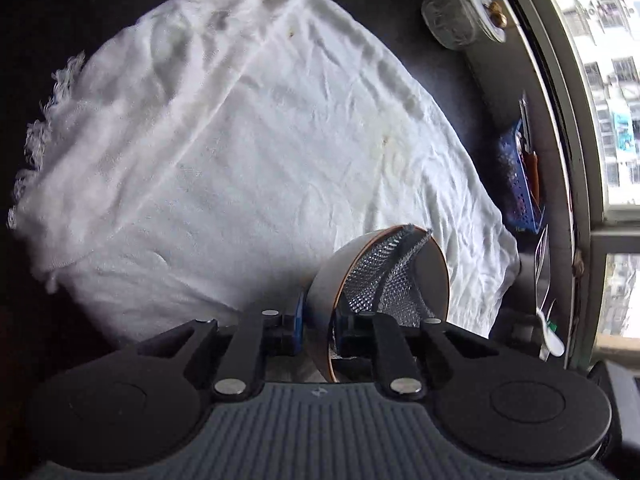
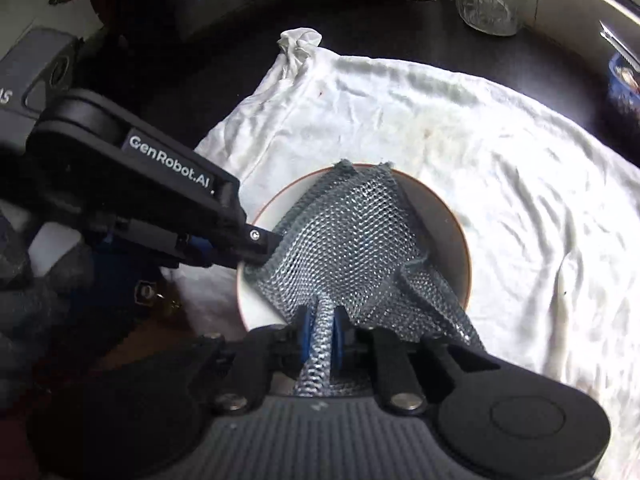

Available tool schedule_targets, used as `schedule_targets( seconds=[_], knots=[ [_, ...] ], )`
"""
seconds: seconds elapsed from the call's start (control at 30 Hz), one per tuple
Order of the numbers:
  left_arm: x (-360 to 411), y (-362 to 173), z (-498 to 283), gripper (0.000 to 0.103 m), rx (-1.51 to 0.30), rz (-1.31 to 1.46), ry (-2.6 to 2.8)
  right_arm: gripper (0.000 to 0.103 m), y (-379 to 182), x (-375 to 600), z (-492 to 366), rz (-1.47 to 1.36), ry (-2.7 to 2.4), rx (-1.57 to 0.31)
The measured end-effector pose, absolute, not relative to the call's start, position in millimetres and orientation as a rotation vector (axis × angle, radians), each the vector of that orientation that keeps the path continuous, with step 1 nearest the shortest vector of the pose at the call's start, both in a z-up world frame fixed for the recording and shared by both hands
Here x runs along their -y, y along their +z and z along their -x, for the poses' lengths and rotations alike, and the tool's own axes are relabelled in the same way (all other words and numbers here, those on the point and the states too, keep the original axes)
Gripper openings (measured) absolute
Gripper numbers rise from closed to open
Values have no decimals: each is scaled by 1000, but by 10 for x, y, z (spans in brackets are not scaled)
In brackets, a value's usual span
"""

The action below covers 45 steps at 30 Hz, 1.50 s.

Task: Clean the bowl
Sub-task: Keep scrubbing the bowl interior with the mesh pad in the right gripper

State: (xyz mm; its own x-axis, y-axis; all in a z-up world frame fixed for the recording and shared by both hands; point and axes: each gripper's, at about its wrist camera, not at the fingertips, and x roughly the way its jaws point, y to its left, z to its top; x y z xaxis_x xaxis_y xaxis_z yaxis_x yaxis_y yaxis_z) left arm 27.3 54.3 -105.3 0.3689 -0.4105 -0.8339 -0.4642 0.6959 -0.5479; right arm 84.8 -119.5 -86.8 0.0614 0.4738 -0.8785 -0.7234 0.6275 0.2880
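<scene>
1. A crumpled white cloth (image 2: pixel 460 128) is spread over the dark tabletop (image 2: pixel 400 28).
2. A glass jar (image 2: pixel 490 0) is seen near the far edge.
3. The white, brown-rimmed bowl (image 2: pixel 260 296) is tilted on the cloth, its rim clamped by the nearly closed left gripper (image 1: pixel 316 326).
4. A grey mesh scrubber (image 2: pixel 352 240), draped inside the bowl, is pinched by the nearly closed right gripper (image 2: pixel 321 336).

the left hand-held gripper (image 1: pixel 316 334) clamps the rim of a tilted bowl (image 1: pixel 326 280), one finger outside, one inside. a silver mesh scrubbing cloth (image 1: pixel 384 276) lies in the bowl. beneath, a rumpled white cloth (image 1: pixel 240 140) covers the dark table (image 1: pixel 448 80).
</scene>
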Motion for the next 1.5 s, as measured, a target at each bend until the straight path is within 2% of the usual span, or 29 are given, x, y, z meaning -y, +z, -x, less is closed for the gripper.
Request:
schedule_targets(
  seconds=[0.23,0.5,0.63,0.73,0.87,1.0,1.13,1.23,1.37,1.5],
  knots=[
    [-205,-738,-476,14,-1168,332,-135,7,-853,1044,-693,686,906,-1005],
    [-210,-810,-669,11,-1227,242,-215,4,-882,865,-674,976,965,-826],
    [-265,-909,-542,8,-1234,345,-170,4,-859,907,-683,940,959,-849],
    [-451,-1010,-448,9,-1249,609,-88,4,-858,983,-725,812,924,-951],
    [-560,-1095,-359,10,-1255,807,13,5,-884,1011,-731,672,885,-1048],
    [-690,-1228,-230,15,-1245,1044,94,12,-885,1047,-722,486,914,-1156],
    [-741,-1365,-118,16,-1240,1237,122,13,-845,1113,-724,367,928,-1184],
    [-679,-1425,-112,16,-1221,1341,108,12,-793,1116,-783,388,928,-1158],
    [-582,-1434,-232,16,-1211,1316,84,12,-689,1030,-882,512,925,-1092],
    [-451,-1273,-391,15,-1252,1032,-19,12,-852,1026,-960,596,922,-1111]
  ],
)
